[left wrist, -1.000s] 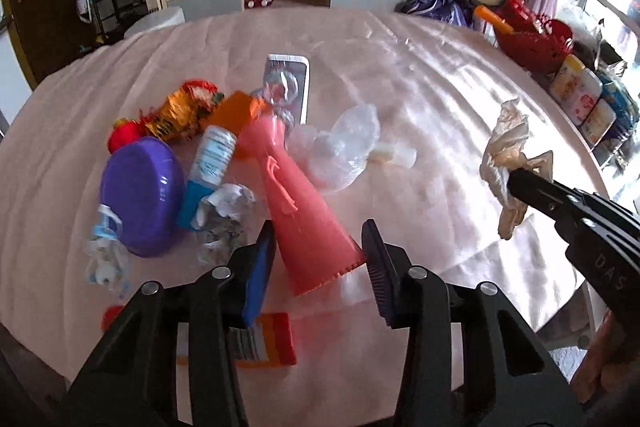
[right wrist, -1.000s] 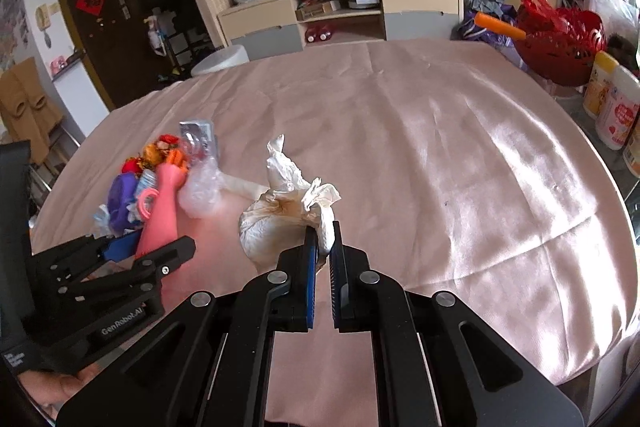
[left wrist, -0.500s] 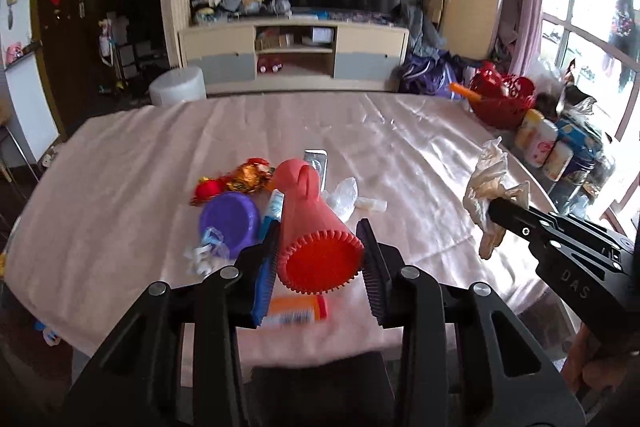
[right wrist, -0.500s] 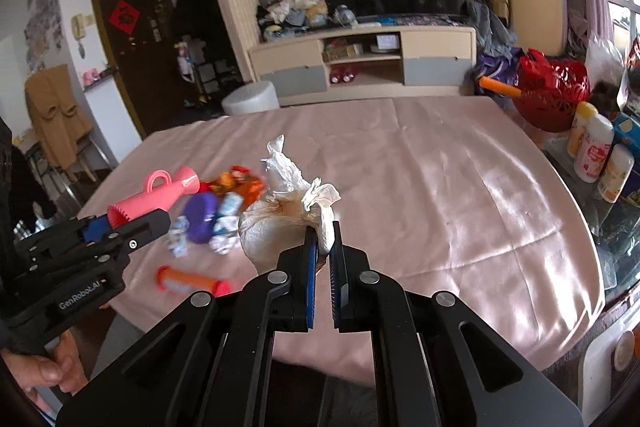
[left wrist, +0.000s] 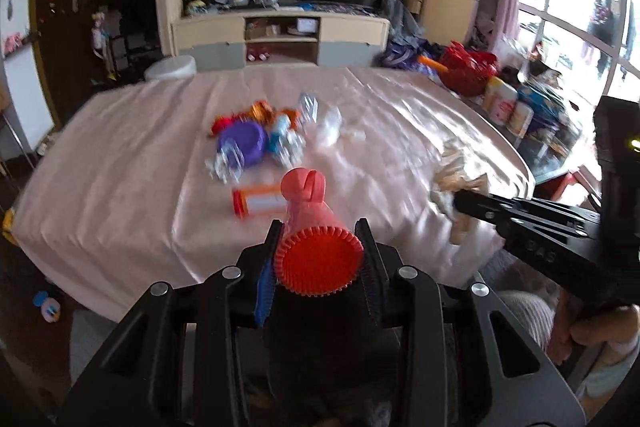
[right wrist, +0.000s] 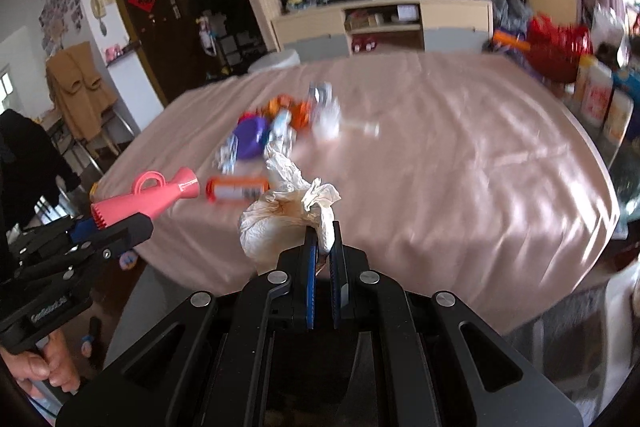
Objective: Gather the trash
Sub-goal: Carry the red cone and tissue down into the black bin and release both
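The left gripper (left wrist: 319, 259) clamps a pink plastic horn (left wrist: 316, 235) by its ribbed wide end, its jaws having just been closing on it, with the horn held off the table and its narrow looped end pointing forward. The right gripper (right wrist: 323, 247) has its 2 fingers pinched nearly together on a crumpled beige paper wad (right wrist: 280, 219), also lifted clear. On the pink tablecloth (right wrist: 460, 179) lie an orange-capped tube (right wrist: 236, 189) near the front edge and, farther back, a blurred heap with a purple lid (left wrist: 242, 143) and shiny wrappers (left wrist: 256, 113).
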Available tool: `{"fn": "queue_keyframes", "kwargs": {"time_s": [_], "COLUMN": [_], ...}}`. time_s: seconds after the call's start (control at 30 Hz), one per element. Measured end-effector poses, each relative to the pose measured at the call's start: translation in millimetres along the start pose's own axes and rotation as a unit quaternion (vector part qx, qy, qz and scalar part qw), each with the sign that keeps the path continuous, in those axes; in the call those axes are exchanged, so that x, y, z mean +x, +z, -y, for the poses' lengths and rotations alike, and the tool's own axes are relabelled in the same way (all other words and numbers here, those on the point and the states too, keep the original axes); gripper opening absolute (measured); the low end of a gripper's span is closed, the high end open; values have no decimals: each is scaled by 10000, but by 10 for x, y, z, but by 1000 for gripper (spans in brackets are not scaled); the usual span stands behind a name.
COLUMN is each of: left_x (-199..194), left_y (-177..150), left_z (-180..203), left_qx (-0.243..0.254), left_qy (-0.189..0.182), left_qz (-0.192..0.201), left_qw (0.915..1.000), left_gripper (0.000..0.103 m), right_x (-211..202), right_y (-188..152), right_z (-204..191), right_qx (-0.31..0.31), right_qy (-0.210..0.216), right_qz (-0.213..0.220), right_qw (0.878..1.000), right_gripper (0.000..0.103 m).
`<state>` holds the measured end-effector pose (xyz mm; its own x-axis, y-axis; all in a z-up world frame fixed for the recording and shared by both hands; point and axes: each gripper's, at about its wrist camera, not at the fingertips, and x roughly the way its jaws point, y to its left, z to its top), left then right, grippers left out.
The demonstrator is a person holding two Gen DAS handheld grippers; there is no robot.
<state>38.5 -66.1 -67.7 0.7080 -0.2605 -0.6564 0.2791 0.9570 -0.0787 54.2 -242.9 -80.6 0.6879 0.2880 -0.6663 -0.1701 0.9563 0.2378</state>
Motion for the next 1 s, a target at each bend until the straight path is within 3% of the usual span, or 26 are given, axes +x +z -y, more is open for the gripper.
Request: {"fn": "queue_keyframes", "kwargs": {"time_s": [0.17,0.6,0.9,0.93,0.97,1.0], "left_x": [177,857,1088,1092,1096,1085], "left_y": [-450,-1318,-1430,-1424,-1411,-1397], "left_z": [-97,-326,-375,-393,-392,-412], "left_qx": [172,-157,-249,-266,-271,-278], "left_qy": [-84,-419,-451,-436,-421,-399], "left_qz": [-454,-1447,-1787,-1788,-1788,-1769], "left_qw": [9988,9885,9825,9826,9826,9830], "left_gripper": [35,35,35,35,38,47], "right_x": [185,945,1140,1155,1159,1149], "right_y": [-352,-1072,-1139,-1138,-1113,-1114], "right_z": [-64,-123,-123,-100,-96,-74], "right_qx": [84,284,421,448,480,505], "right_qy": [29,-135,-78,-83,-78,-89], "right_qz": [-410,-1521,-1843,-1862,-1869,-1854], "right_qw": [9991,9879,9819,9814,9812,9813], "right_gripper": [8,8,12,20,46,60]}}
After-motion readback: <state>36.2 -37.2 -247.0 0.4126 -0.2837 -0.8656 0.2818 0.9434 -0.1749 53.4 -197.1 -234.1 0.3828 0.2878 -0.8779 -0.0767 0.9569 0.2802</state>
